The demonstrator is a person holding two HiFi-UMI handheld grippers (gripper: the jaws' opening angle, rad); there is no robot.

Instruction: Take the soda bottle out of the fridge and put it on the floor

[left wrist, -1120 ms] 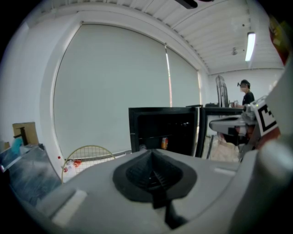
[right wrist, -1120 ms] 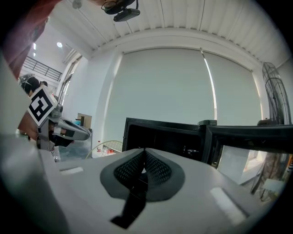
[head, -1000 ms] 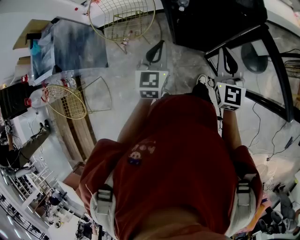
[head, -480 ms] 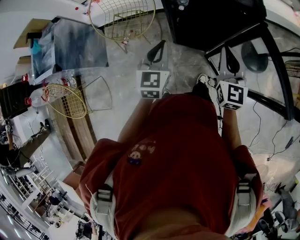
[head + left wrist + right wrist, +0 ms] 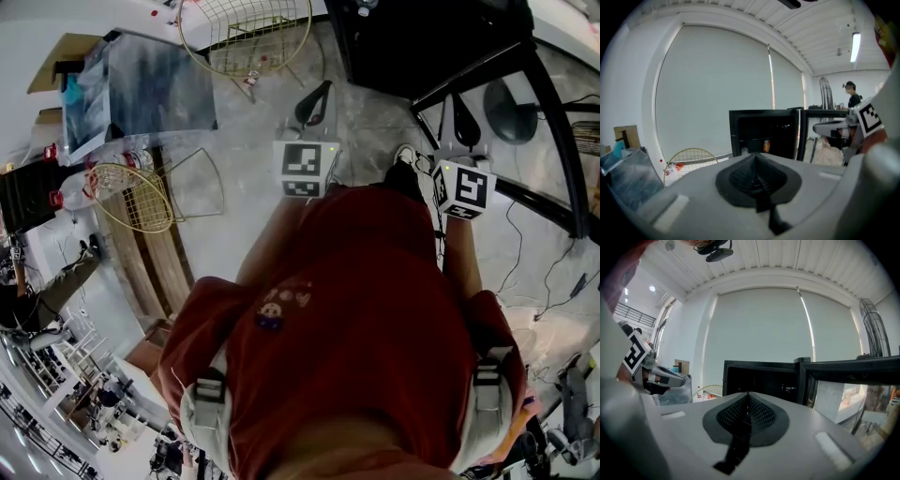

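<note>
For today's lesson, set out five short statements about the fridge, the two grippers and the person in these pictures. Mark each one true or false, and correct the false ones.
1. The door of the fridge stands open. True.
2. The left gripper holds a bottle. False: its jaws are together with nothing between them.
3. The right gripper is shut and empty. True.
4. The fridge is white. False: it is black.
5. An orange item stands on a shelf inside the fridge. True, though it is too small to tell what it is.
</note>
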